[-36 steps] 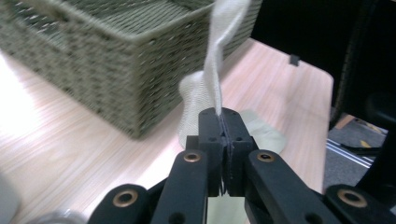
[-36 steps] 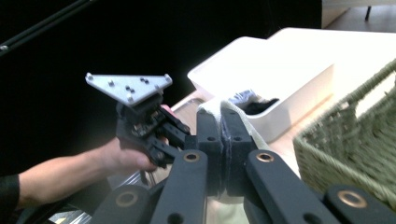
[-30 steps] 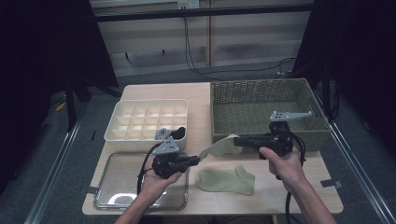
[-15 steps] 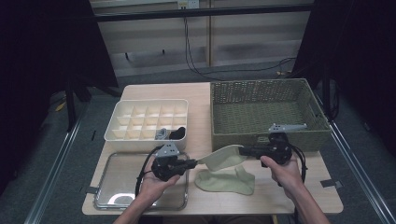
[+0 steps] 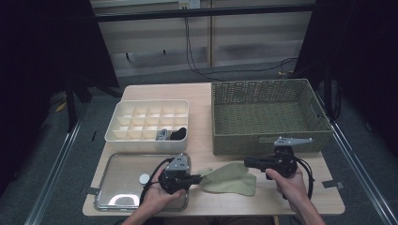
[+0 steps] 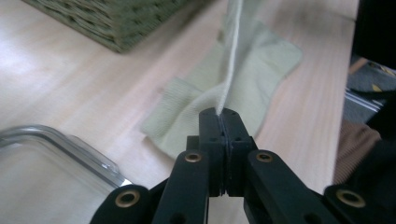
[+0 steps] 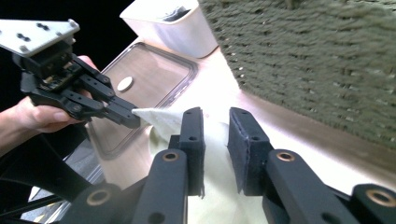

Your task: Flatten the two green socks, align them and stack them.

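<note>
High view first: a pale green fabric cloth (image 5: 228, 178) lies on the wooden table (image 5: 202, 140) near its front edge, between the metal tray (image 5: 117, 173) and bare tabletop in front of the woven green basket (image 5: 267, 117). Since the earlier frame both hands have sunk and the cloth, then stretched in the air, now rests flat. Left gripper view: the left gripper (image 6: 219, 114) is clamped tight on a cloth edge rising from soft ribbed folds. Right gripper view: the right gripper (image 7: 215, 119) has just been opening; its jaws stand apart over the cloth, gripping nothing.
</note>
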The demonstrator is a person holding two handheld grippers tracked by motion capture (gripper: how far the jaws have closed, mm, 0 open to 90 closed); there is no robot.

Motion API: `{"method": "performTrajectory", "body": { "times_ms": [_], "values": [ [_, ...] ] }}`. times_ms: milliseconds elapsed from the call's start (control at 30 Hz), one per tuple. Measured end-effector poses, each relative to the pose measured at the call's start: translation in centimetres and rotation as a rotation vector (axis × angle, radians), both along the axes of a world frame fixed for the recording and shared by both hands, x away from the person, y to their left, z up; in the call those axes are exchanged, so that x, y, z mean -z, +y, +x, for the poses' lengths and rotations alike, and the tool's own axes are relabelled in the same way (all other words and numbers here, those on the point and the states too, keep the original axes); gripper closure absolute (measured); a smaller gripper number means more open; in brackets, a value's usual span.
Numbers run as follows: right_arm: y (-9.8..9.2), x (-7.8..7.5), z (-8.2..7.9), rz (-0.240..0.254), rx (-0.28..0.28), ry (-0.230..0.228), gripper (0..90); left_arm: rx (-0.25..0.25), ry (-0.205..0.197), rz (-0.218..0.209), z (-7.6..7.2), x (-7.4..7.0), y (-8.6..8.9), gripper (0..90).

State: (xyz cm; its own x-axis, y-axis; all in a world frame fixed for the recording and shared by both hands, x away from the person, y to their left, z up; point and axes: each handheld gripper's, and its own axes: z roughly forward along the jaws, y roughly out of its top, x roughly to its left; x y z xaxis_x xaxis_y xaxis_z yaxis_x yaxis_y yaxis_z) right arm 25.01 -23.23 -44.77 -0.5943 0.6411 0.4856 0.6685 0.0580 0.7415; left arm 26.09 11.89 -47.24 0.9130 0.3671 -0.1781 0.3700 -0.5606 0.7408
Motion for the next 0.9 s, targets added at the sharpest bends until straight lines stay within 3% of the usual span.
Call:
{"method": "performTrajectory", "body": {
  "times_ms": [167,300,400,433,467,500,600,733,867,900],
  "values": [
    [0.2,0.8,-1.2,-0.020,-0.018,0.016,76.4,0.060,0.021,0.025,-0.6,0.6,-0.3,88.6],
    [0.5,1.3,-1.3,-0.023,-0.018,0.030,76.3,0.082,0.027,0.057,-0.9,1.1,-0.6,88.1],
    [0.9,2.1,-1.4,-0.025,-0.018,0.046,75.3,0.097,0.035,0.056,-1.1,1.2,-0.6,81.4],
    [1.2,2.6,-1.5,-0.057,-0.017,0.058,73.3,0.095,0.043,0.044,-1.2,1.0,-0.4,77.7],
    [1.2,2.8,-1.6,-0.061,-0.020,0.064,73.3,0.104,0.048,0.006,-1.2,0.8,0.1,76.8],
    [1.2,2.8,-1.6,-0.061,-0.020,0.064,73.3,0.104,0.048,0.006,-1.2,0.8,0.1,76.5],
    [1.4,3.4,-1.8,-0.086,-0.022,0.079,70.7,0.096,0.049,-0.031,-0.9,0.1,1.3,73.6],
    [1.5,3.7,-2.1,-0.115,-0.011,0.084,67.7,0.026,0.046,-0.070,0.3,-0.2,2.0,72.8],
    [1.6,4.1,-2.1,-0.146,-0.004,0.096,64.6,-0.034,0.050,-0.058,2.0,0.2,1.5,65.5],
    [1.6,4.4,-1.9,-0.163,-0.001,0.103,62.9,-0.048,0.063,-0.050,2.5,0.5,1.4,59.1]
  ]
}}
